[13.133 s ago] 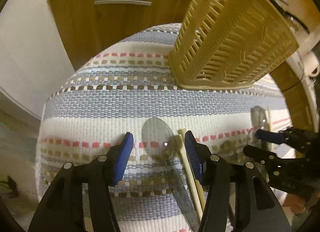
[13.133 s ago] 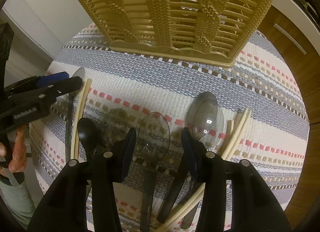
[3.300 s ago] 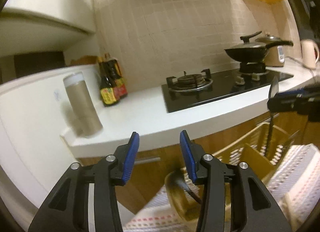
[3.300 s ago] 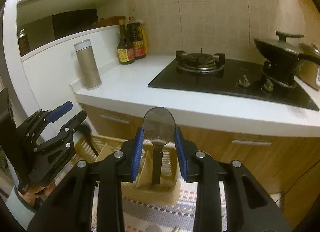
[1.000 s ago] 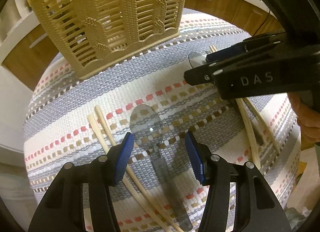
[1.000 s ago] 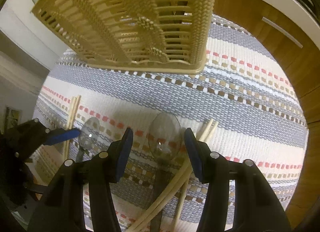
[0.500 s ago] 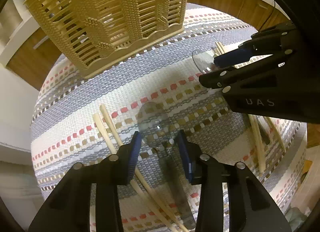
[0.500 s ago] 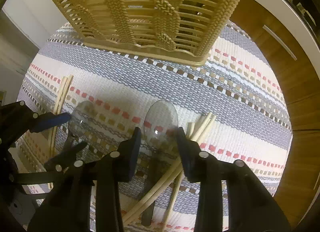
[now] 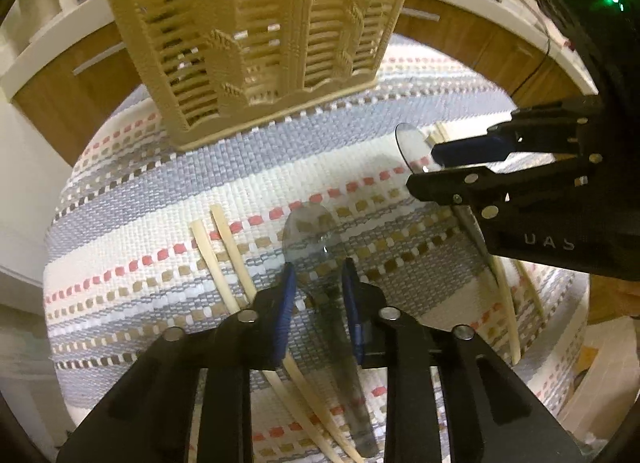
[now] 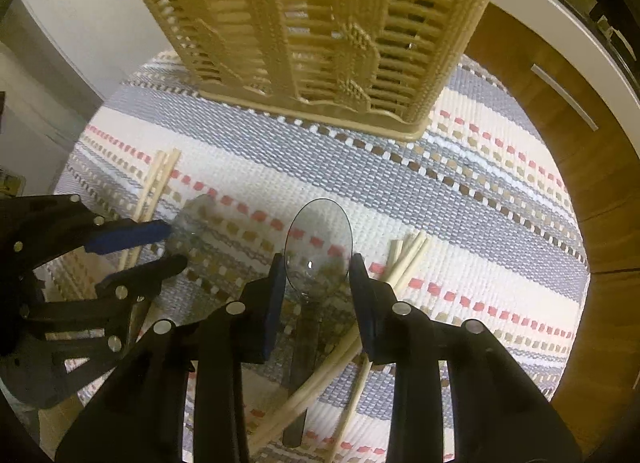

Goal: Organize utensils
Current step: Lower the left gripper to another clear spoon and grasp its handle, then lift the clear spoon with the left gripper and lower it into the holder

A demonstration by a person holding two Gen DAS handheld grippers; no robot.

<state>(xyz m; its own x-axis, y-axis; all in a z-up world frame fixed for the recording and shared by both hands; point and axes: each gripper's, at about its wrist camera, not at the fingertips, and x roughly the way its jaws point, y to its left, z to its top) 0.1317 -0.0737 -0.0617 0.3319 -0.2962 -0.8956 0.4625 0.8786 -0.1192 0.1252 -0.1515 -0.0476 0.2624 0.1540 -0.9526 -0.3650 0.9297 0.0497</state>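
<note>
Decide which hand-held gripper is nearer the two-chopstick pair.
Left. The left hand-held gripper sits right beside the pair; the right hand-held gripper is farther off, around the other spoon.

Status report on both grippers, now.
Left gripper closing on a translucent grey plastic spoon. Right gripper closed on another clear spoon. Loose beige chopsticks lie beside it; slatted tan plastic caddy ahead.

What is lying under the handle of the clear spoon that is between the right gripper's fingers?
Under the clear spoon handle, pale chopsticks cross diagonally on the striped cloth. How far they continue beneath is hidden by the right hand-held gripper.
</note>
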